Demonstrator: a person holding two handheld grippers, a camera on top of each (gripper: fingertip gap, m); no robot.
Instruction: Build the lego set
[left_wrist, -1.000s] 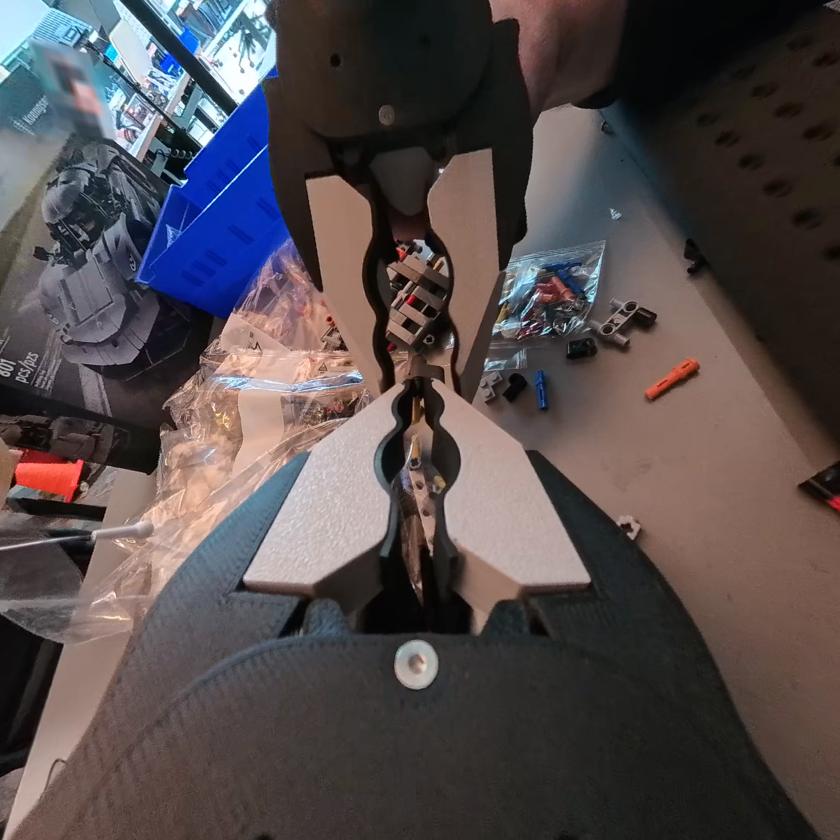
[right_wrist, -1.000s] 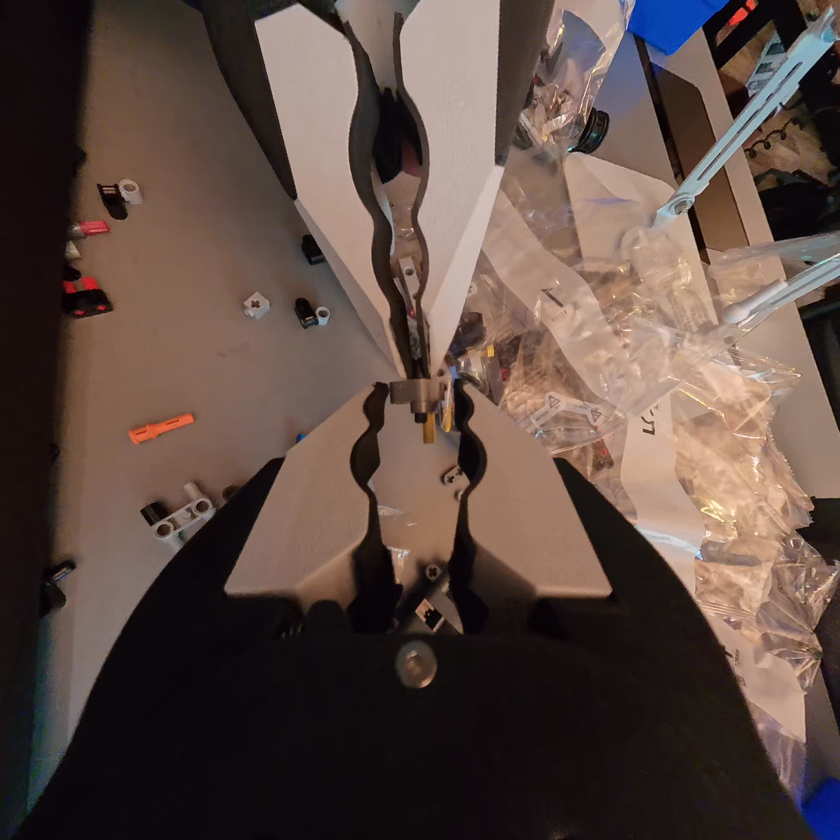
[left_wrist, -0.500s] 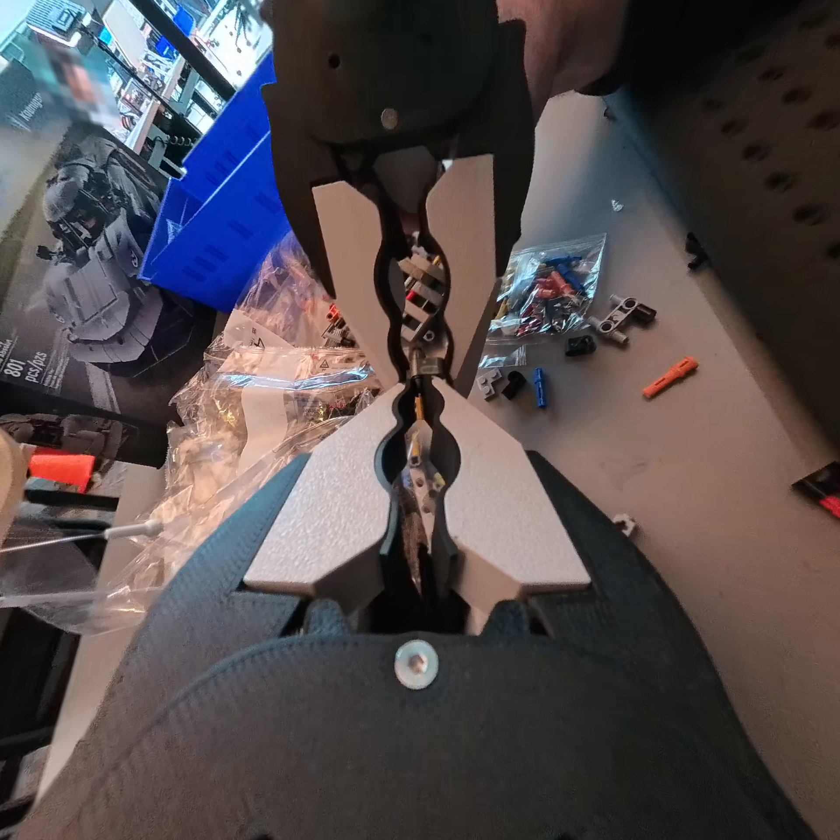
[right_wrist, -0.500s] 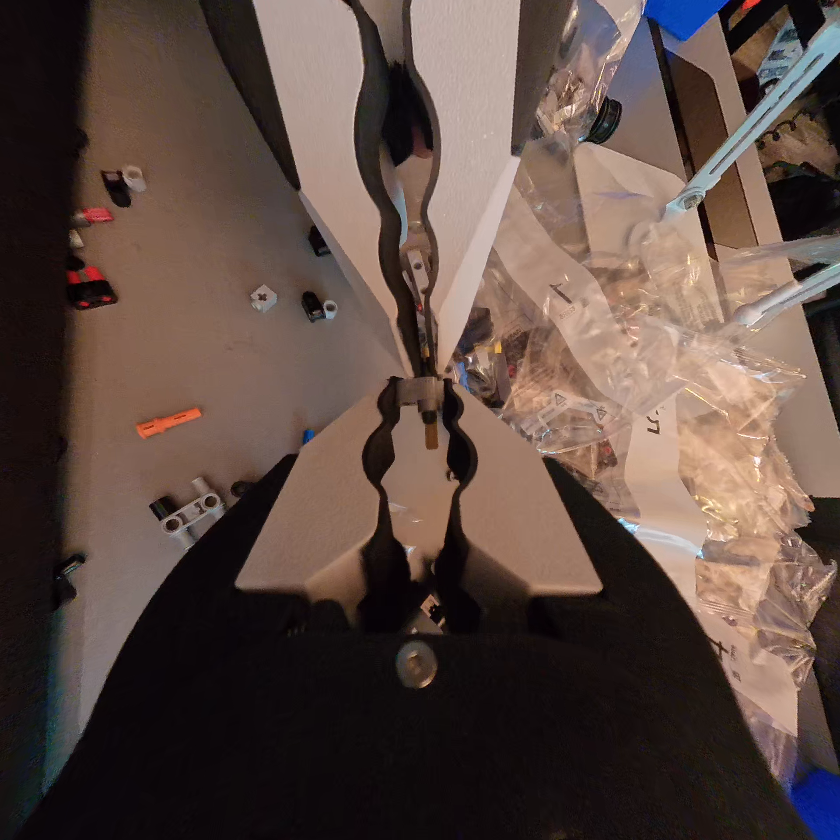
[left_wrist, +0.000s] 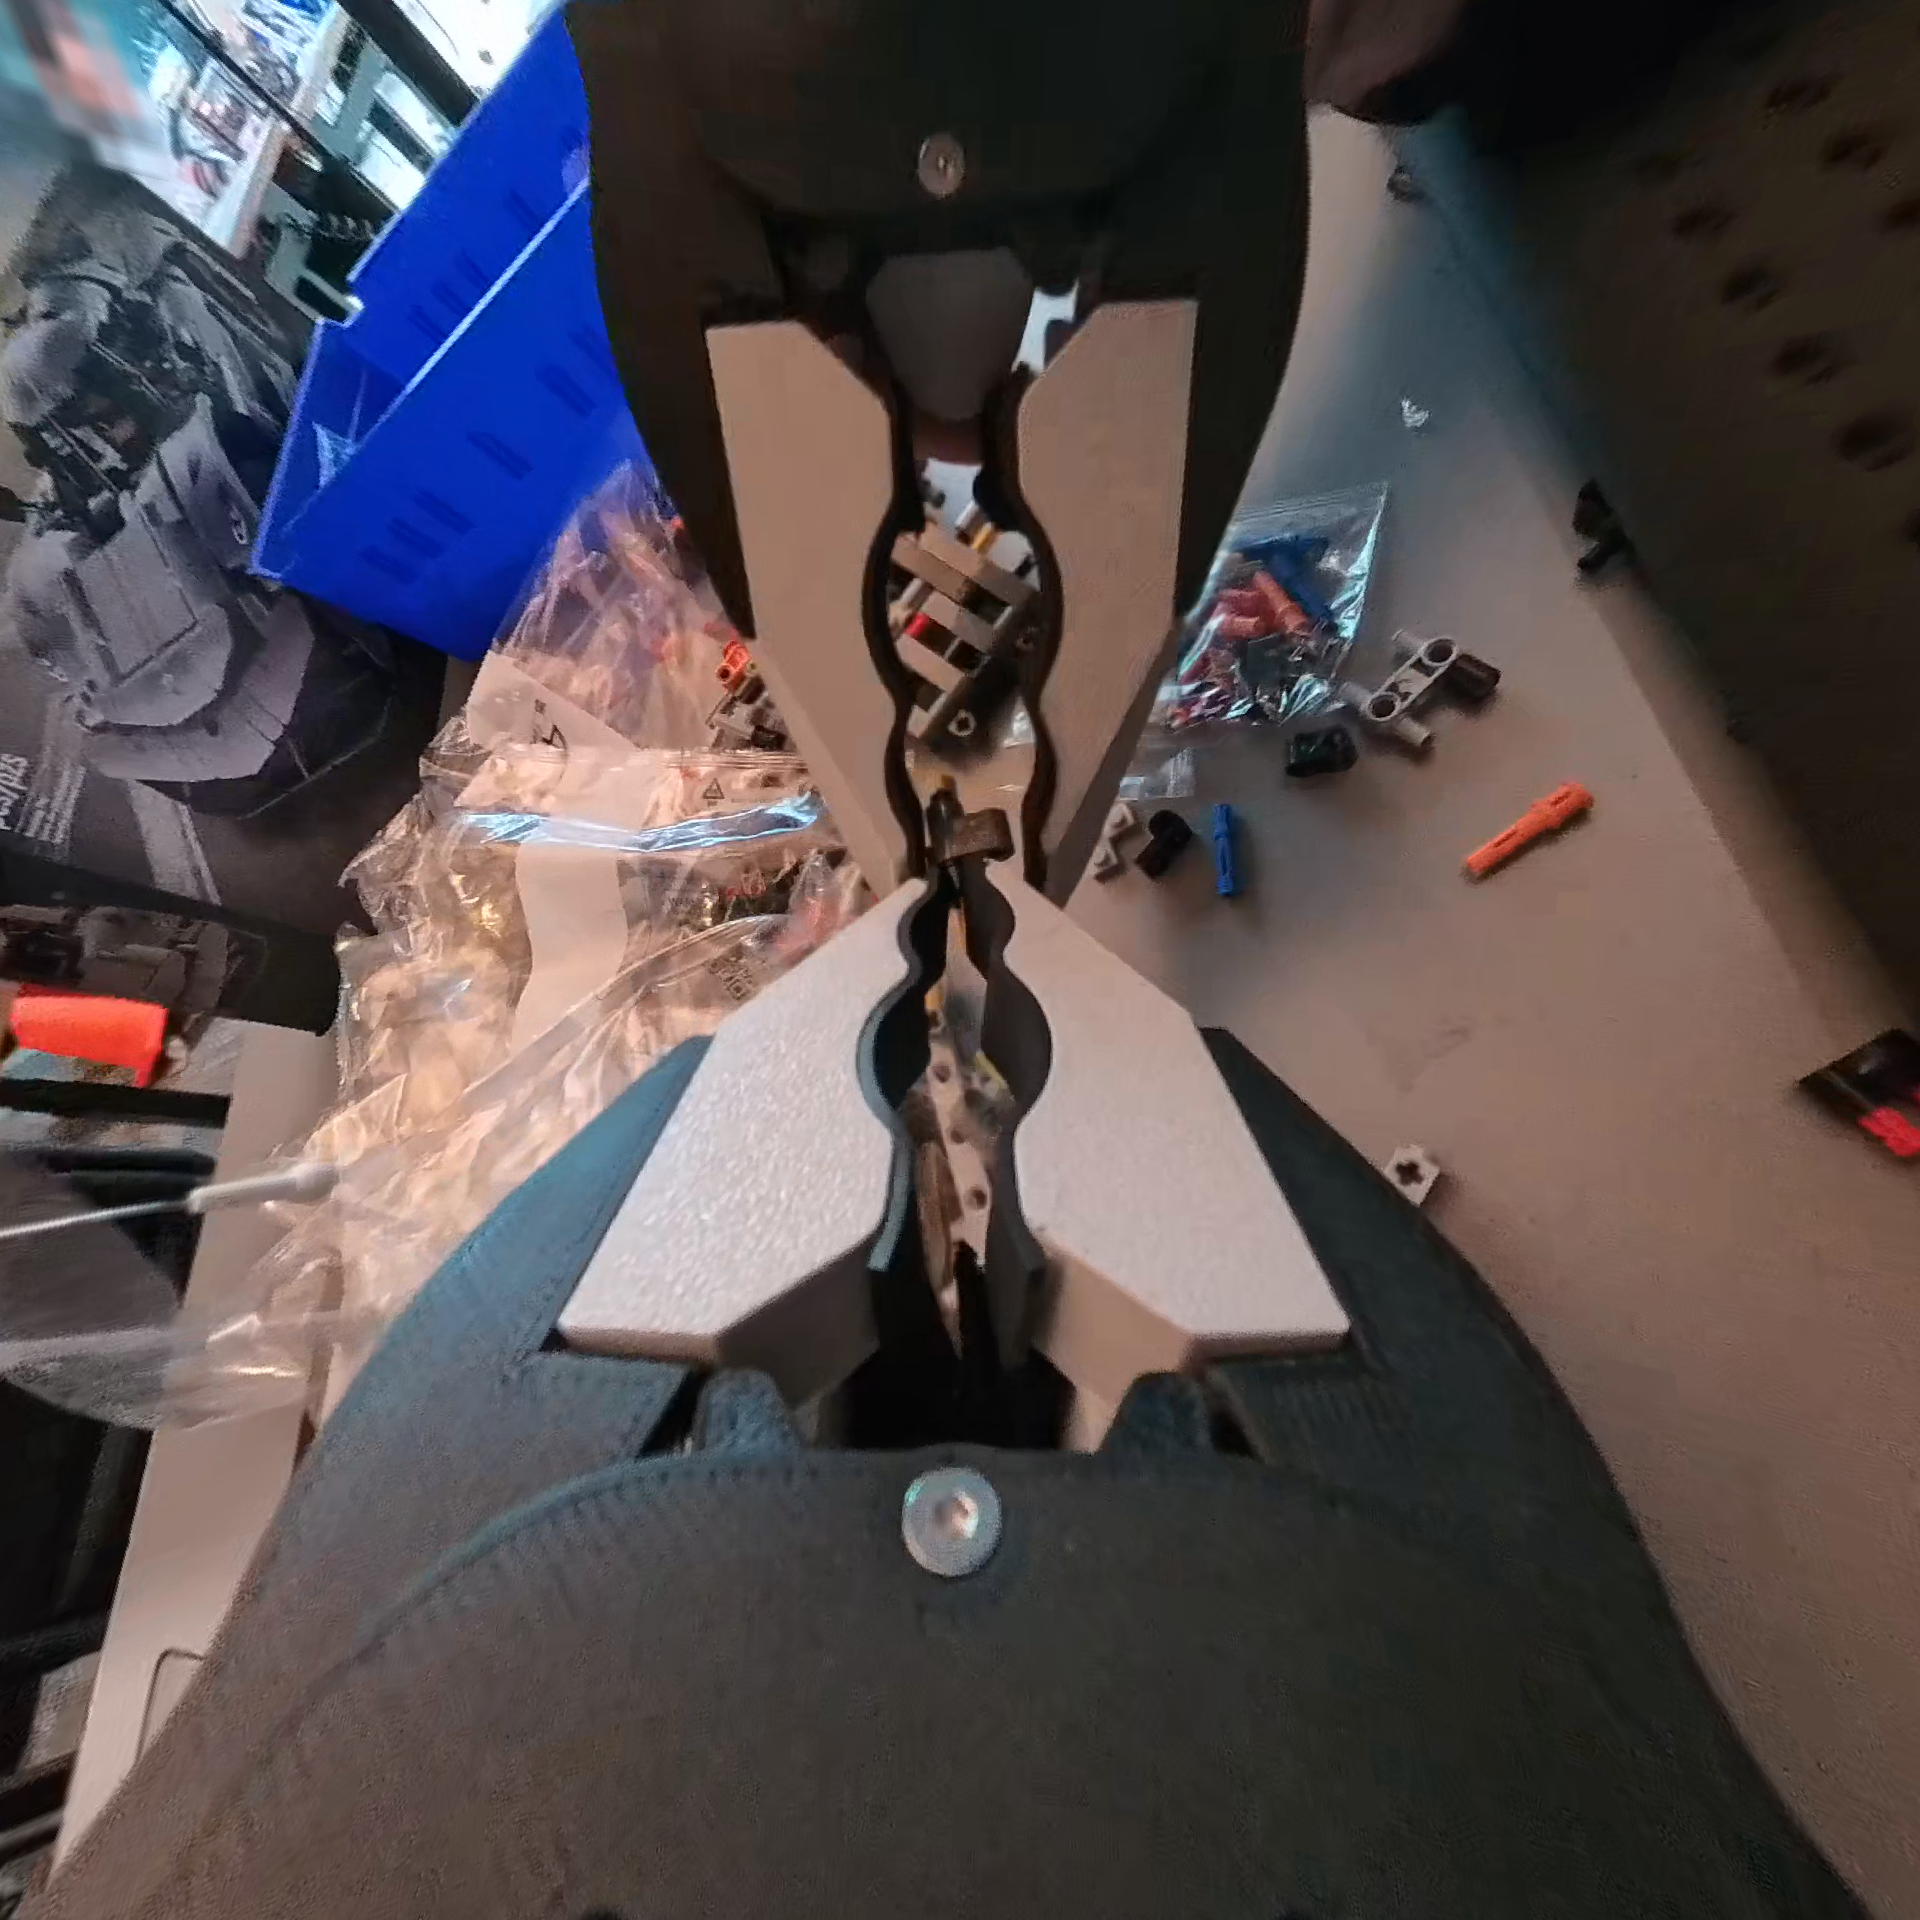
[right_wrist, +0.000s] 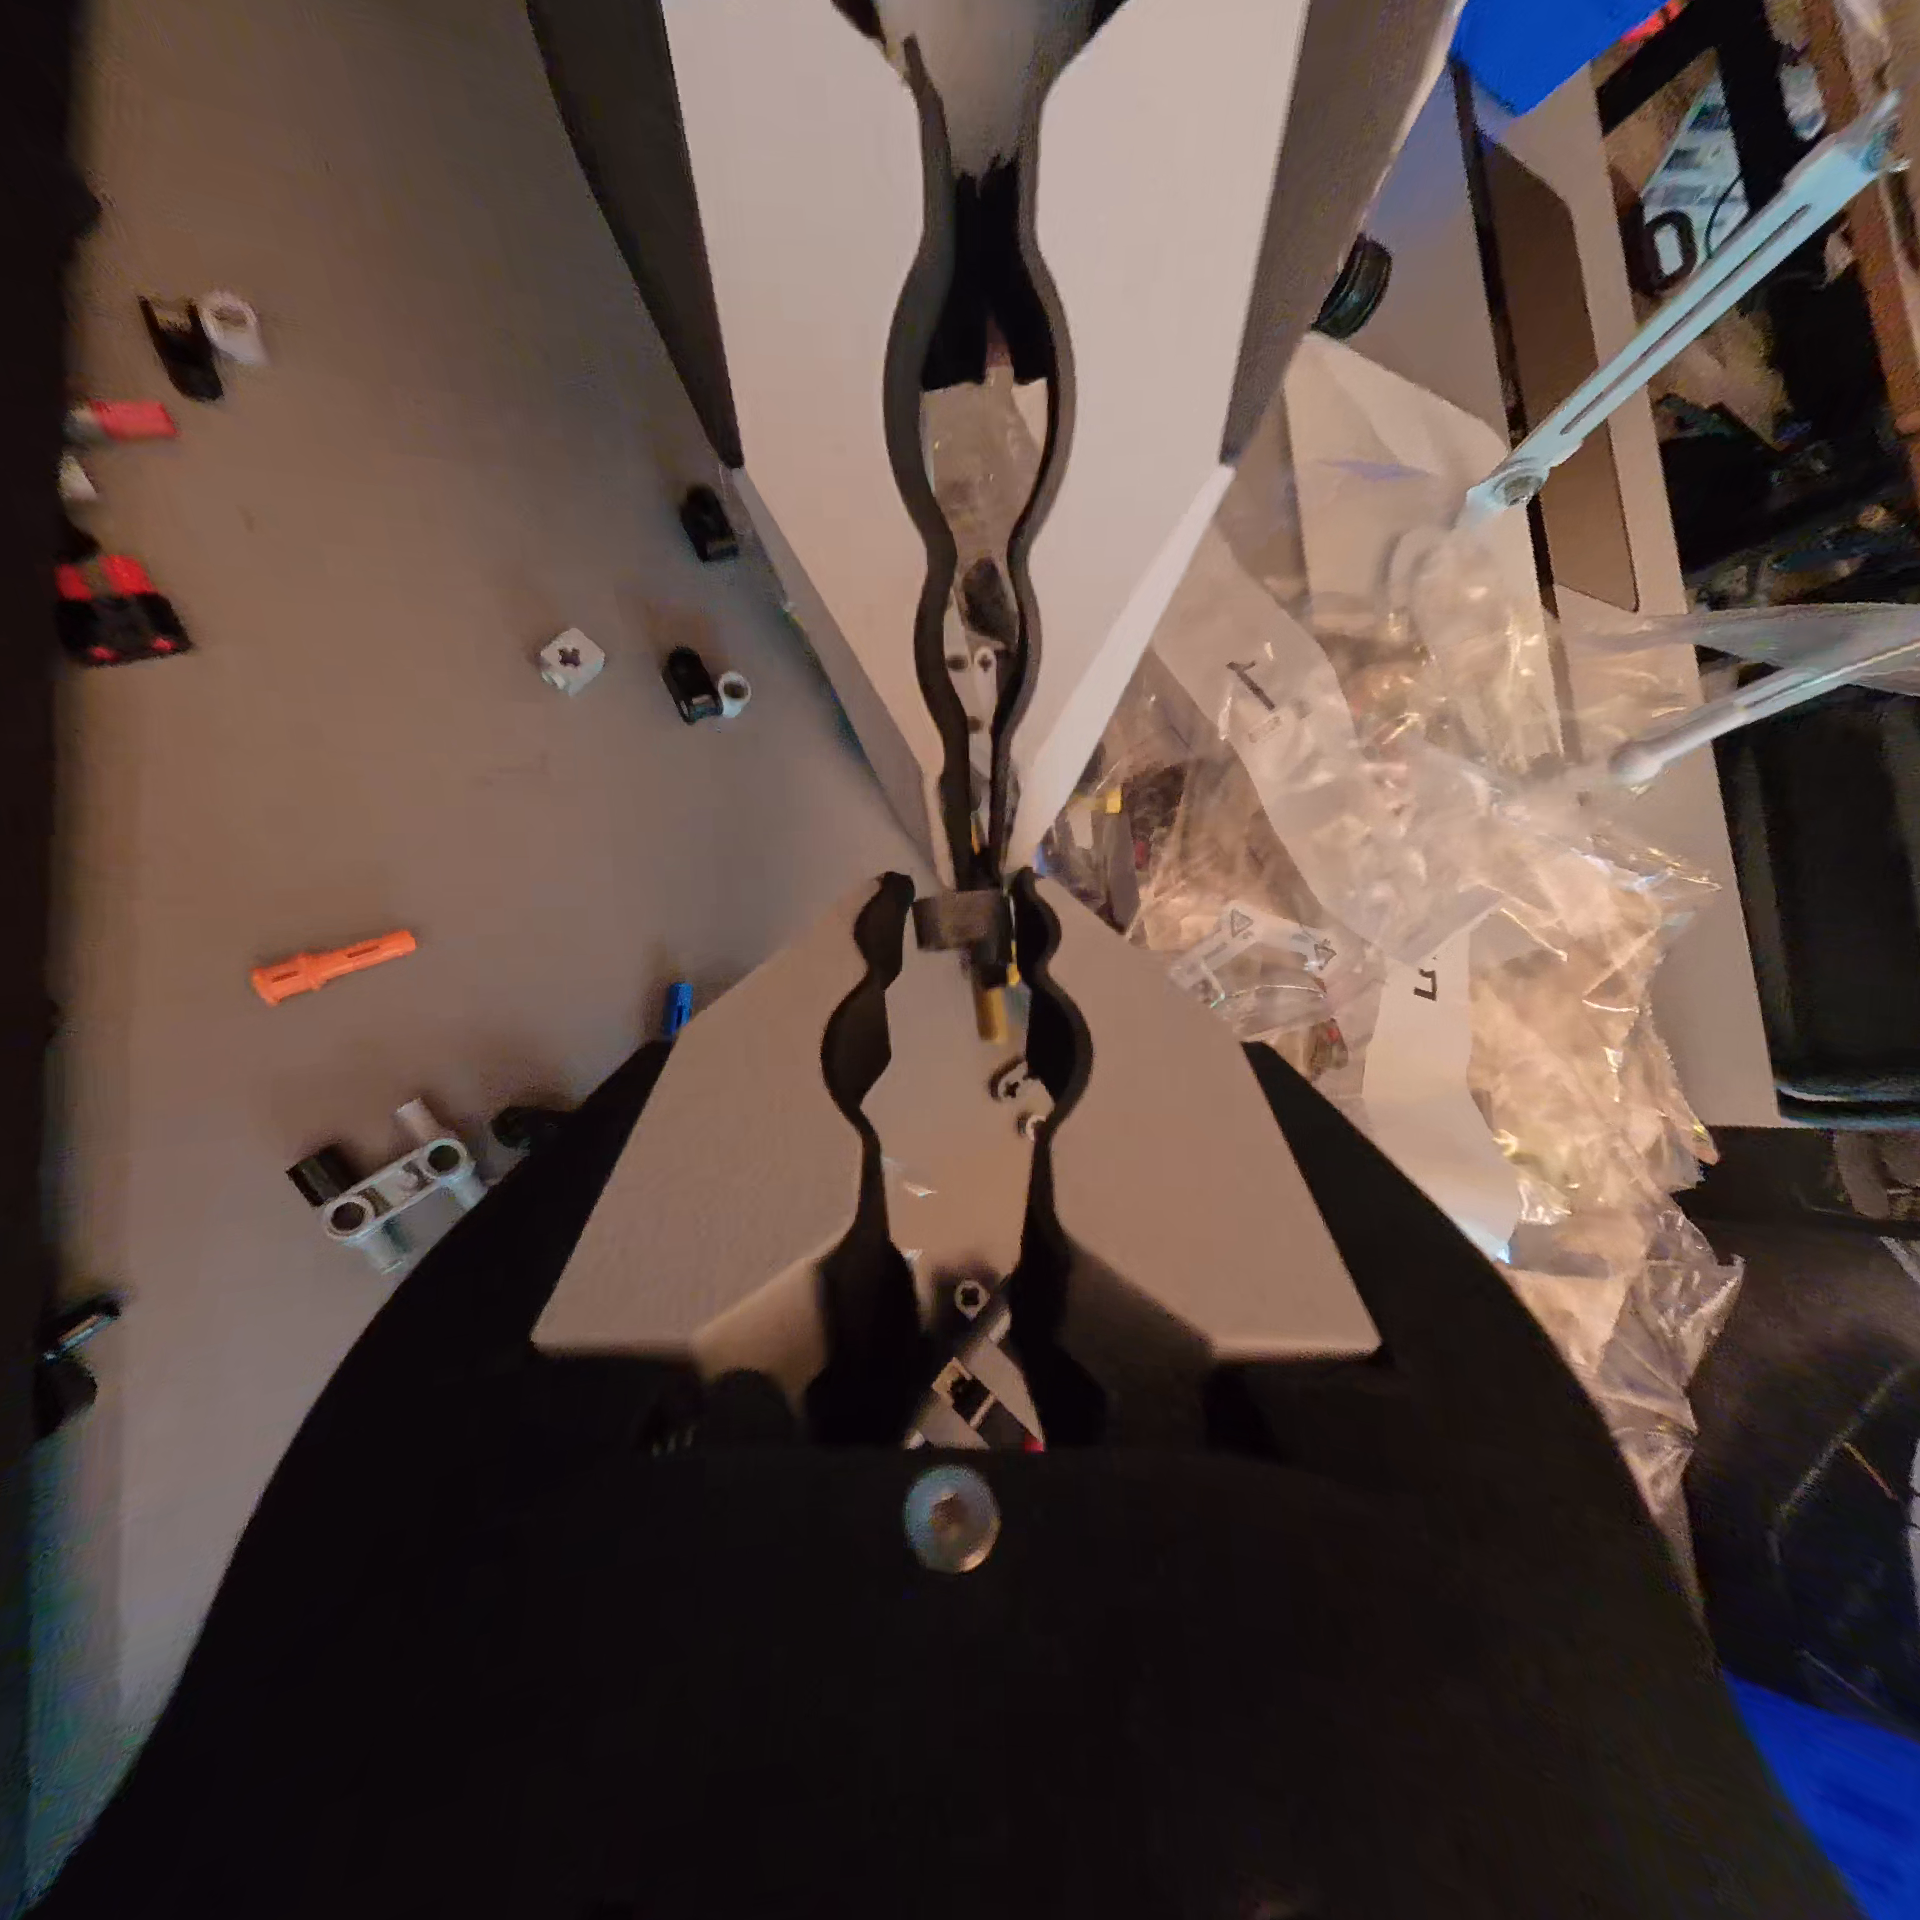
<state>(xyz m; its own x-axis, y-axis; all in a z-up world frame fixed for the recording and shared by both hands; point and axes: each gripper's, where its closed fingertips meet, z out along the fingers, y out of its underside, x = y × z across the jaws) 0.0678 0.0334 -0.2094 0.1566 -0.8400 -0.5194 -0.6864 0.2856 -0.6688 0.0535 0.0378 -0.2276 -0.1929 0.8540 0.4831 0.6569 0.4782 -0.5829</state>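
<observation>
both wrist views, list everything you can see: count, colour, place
orange plastic pin: 1, orange, bare table
blue plastic pin: 1, blue, near the fingertips
light grey double connector: 1, grey, black pin attached
white cube piece: 1, white, table
zip bag of small parts: 1, clear, red and blue contents
clear plastic bags: pile, beside blue bin
blue plastic bin: 1, blue, far edge
dark grey connector on tan axle: 1, between both tips
left gripper: shut on a flat lego piece
right gripper: grips the connector

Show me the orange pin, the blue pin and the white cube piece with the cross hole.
orange pin (right_wrist: 332, 964), right wrist view, mid-shaft.
blue pin (left_wrist: 1228, 850), left wrist view, middle of its length.
white cube piece (right_wrist: 571, 661), right wrist view, top face by the cross hole.
</observation>
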